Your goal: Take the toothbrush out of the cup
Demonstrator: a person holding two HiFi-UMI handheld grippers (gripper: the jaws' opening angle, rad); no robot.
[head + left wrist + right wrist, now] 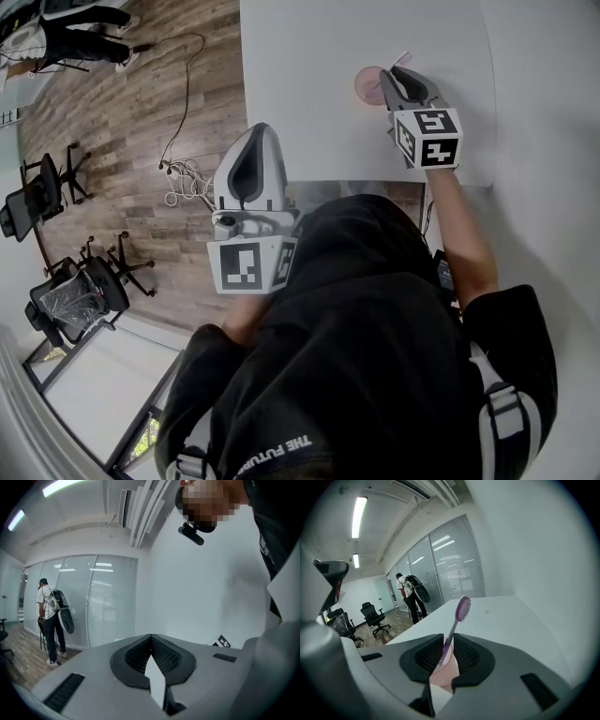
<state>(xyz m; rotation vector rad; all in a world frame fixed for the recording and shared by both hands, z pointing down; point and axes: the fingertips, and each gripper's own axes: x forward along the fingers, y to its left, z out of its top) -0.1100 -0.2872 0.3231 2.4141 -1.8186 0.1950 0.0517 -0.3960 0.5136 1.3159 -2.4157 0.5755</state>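
Ahead, right gripper (394, 75) tight on toothbrush (459, 613).

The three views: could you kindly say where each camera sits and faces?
Head view: on the head, facing down at the white table; torso, left gripper, right gripper show.
Left gripper view: on it, along shut jaws toward a white wall.
Right gripper view: on it, along jaws shut on the purple toothbrush over the pink cup.
Both gripper views show the backpack-wearing person.

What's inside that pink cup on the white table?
A purple toothbrush stands in the pink cup, bristles up. The right gripper is shut on its handle and covers most of the cup, so its bottom cannot be seen.
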